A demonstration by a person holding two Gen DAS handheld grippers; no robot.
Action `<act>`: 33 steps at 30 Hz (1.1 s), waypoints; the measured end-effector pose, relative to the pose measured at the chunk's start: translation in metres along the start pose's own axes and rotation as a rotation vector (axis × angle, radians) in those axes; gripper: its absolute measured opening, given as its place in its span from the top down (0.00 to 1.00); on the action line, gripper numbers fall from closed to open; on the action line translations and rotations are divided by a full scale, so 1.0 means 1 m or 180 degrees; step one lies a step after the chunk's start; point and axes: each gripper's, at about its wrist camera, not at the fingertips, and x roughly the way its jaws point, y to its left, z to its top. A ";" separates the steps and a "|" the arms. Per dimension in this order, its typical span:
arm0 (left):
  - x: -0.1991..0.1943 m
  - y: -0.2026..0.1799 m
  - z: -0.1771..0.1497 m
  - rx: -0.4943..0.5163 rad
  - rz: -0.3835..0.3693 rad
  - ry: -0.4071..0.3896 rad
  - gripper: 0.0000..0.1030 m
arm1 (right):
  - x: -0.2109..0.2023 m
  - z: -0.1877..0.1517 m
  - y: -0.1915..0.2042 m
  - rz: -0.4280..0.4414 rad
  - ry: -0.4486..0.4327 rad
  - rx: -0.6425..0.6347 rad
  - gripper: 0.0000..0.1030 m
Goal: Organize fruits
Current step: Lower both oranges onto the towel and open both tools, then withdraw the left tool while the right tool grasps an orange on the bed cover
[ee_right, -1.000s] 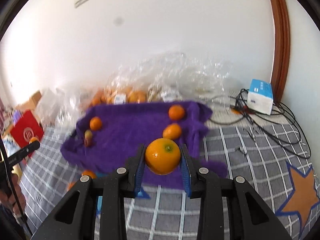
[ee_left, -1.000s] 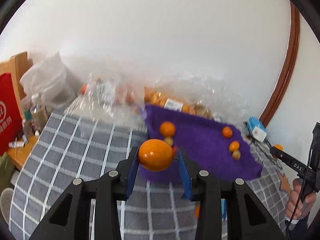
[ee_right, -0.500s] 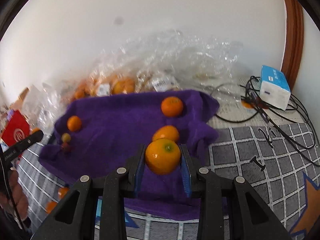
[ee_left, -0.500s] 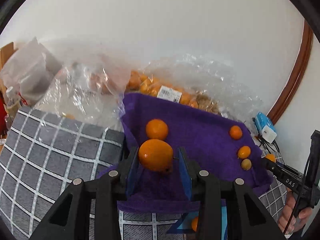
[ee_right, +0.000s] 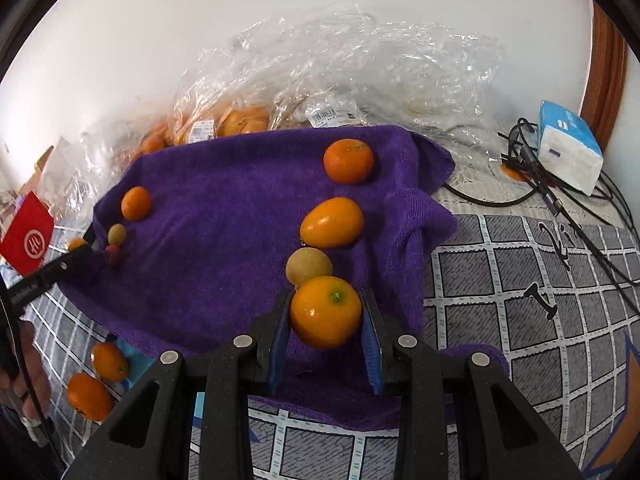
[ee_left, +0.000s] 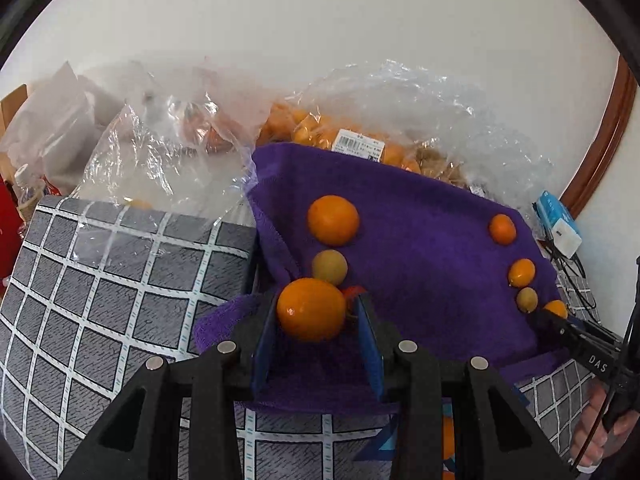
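Observation:
My left gripper (ee_left: 316,314) is shut on an orange (ee_left: 311,309) just above the near left edge of the purple towel (ee_left: 424,280). Ahead of it lie a round orange (ee_left: 333,220), a tan fruit (ee_left: 329,267) and a small red fruit (ee_left: 354,292). My right gripper (ee_right: 325,316) is shut on another orange (ee_right: 325,312) over the towel's (ee_right: 220,248) near right part. Behind that one sit a tan fruit (ee_right: 308,267), an oval orange (ee_right: 332,222) and a mandarin (ee_right: 348,161). Each gripper shows at the edge of the other's view.
Clear plastic bags of fruit (ee_right: 320,80) are heaped against the wall behind the towel. A tissue pack (ee_right: 568,152) and black cables (ee_right: 560,208) lie at the right. Two loose oranges (ee_right: 100,380) rest on the checked cover by the towel's near left corner. A red bag (ee_right: 26,240) stands far left.
Both grippers have come down and forward with their oranges, from over the checked cover to low over the towel's near edge. Neither grip has changed.

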 end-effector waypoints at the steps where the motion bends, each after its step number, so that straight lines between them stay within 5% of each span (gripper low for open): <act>1: 0.001 -0.001 -0.001 0.0011 0.0028 0.0021 0.64 | 0.000 0.000 0.000 -0.0001 -0.0014 0.0001 0.68; 11: 0.005 -0.007 -0.003 0.0110 0.0156 0.0025 0.64 | -0.009 0.003 -0.007 0.0016 -0.0230 0.0139 0.53; 21: -0.001 -0.002 -0.001 0.0018 -0.0118 0.0008 0.62 | -0.017 0.004 -0.005 -0.0061 -0.0340 0.0130 0.53; 28: -0.031 0.002 0.008 0.0037 0.0004 -0.0294 0.62 | -0.040 0.012 0.013 0.0063 -0.0489 0.0025 0.54; 33: -0.061 0.002 0.005 0.0130 0.0058 -0.0289 0.62 | -0.068 0.007 0.039 0.0102 -0.0429 -0.0071 0.54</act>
